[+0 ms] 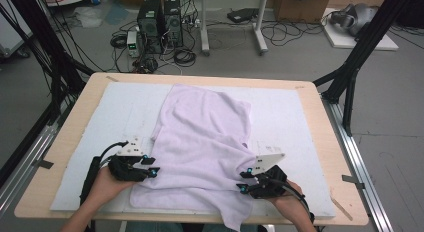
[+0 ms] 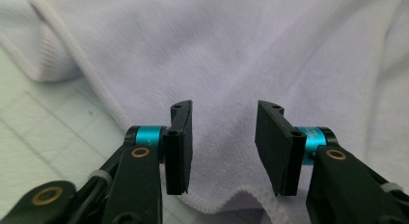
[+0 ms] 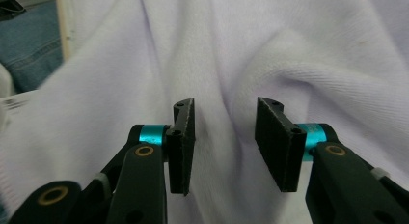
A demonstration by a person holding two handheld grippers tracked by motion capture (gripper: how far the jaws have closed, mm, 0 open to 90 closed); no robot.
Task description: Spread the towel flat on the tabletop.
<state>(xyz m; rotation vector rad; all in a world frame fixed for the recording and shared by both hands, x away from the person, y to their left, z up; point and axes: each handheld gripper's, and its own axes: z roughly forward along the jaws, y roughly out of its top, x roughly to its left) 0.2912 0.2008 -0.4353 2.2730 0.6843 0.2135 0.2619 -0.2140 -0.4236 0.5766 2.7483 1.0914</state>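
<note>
A pale lilac towel (image 1: 205, 137) lies rumpled on the white mat (image 1: 125, 112), and one near corner hangs over the table's front edge. My left gripper (image 1: 152, 167) is at the towel's near left edge. In the left gripper view its jaws (image 2: 224, 147) stand apart over the towel (image 2: 241, 55), with the hem curving just below them. My right gripper (image 1: 242, 181) is at the towel's near right side. In the right gripper view its jaws (image 3: 224, 144) also stand apart, above a raised fold of the towel (image 3: 289, 50). No pad presses on the cloth.
The mat covers a wooden table (image 1: 320, 117) framed by black posts (image 1: 350, 77). Computer towers (image 1: 160, 24) and cables sit on the floor beyond the far edge. The person's jeans (image 3: 29, 45) show past the table's edge in the right gripper view.
</note>
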